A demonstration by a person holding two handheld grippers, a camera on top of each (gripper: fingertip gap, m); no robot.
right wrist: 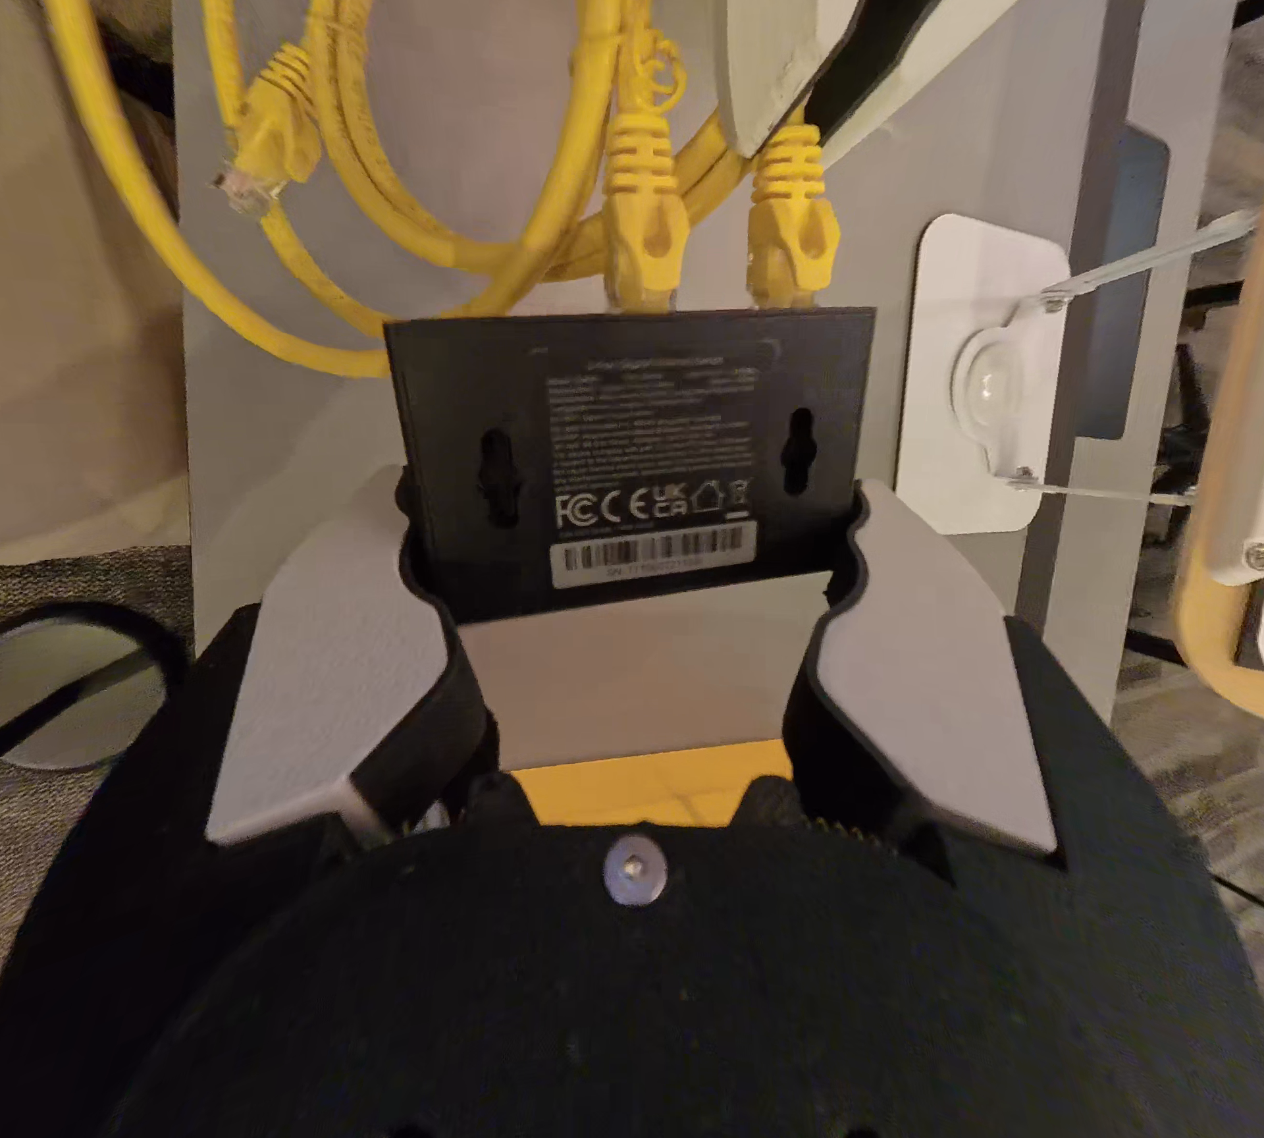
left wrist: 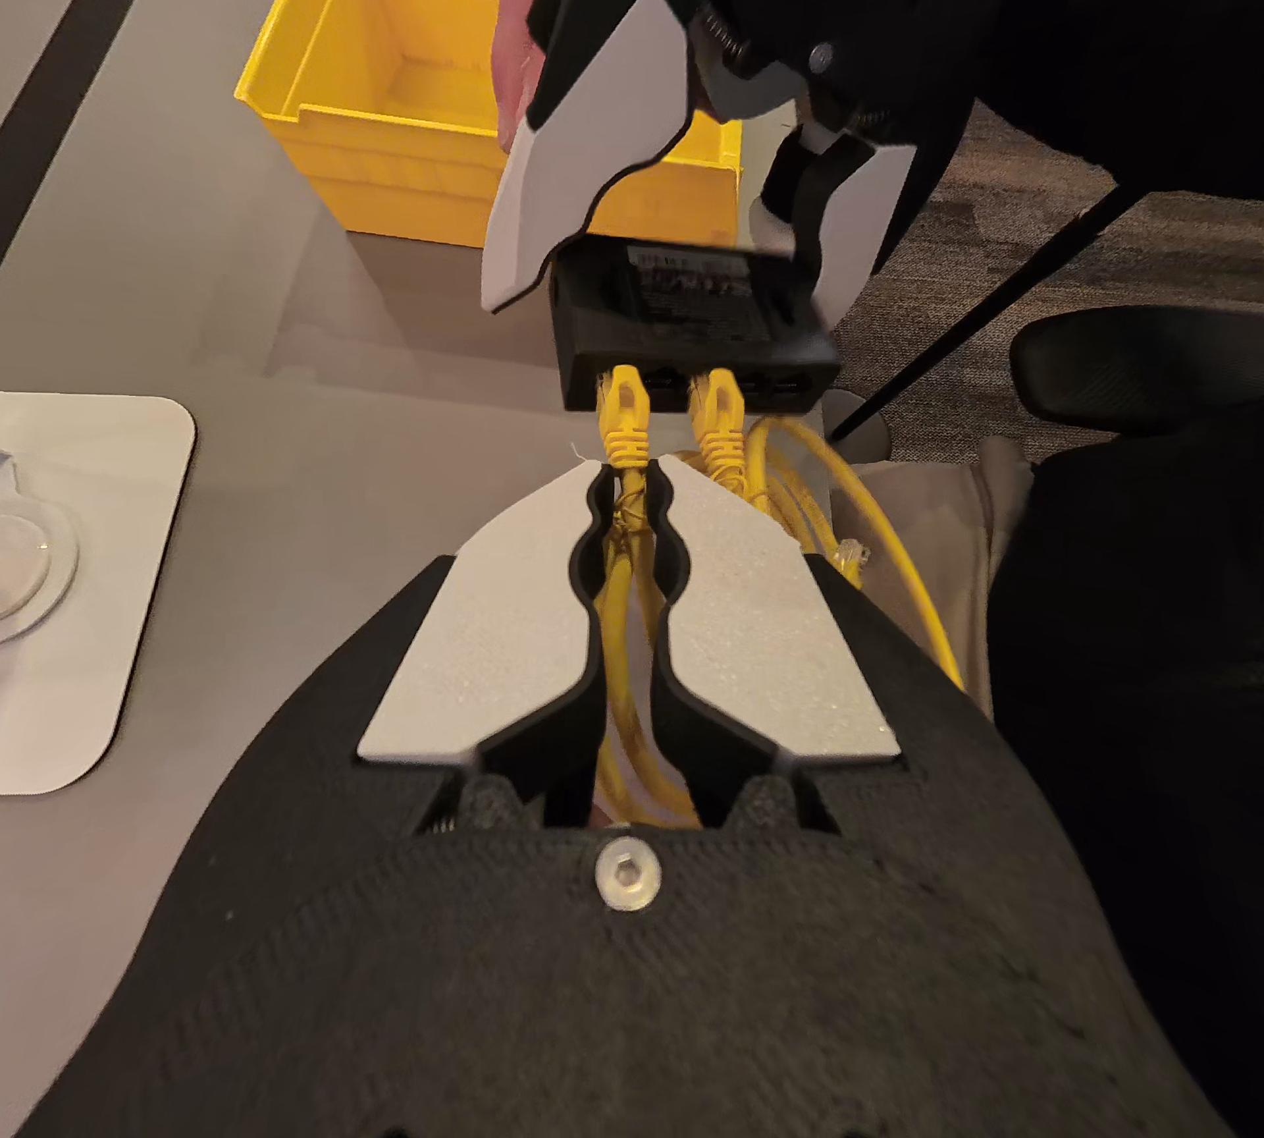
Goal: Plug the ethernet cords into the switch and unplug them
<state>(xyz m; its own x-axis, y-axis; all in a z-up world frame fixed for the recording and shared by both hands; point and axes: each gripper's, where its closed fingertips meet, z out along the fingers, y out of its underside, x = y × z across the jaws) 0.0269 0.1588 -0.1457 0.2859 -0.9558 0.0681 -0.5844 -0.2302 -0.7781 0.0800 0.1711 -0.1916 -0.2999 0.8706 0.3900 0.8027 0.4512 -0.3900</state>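
Note:
The black switch (right wrist: 636,441) is held underside up, off the table, with my right gripper (right wrist: 633,530) shut on its two sides. It also shows in the left wrist view (left wrist: 691,332). Two yellow ethernet plugs sit in its ports: one (left wrist: 622,404) on the left and one (left wrist: 715,404) to its right. My left gripper (left wrist: 626,470) is shut on the yellow cord just behind the left plug's boot. In the right wrist view that plug (right wrist: 793,229) is on the right and the other plug (right wrist: 646,236) on the left. A third plug (right wrist: 273,140) hangs loose among the coiled yellow cords.
An empty yellow bin (left wrist: 383,79) stands on the grey table (left wrist: 273,318) behind the switch. A white pad with a clear dome (right wrist: 985,380) lies to one side. The table edge, carpet and a black chair (left wrist: 1135,366) are to the right. A hand (left wrist: 516,24) holds the right gripper. The tips of one gripper are about 7 cm away from the tips of the other.

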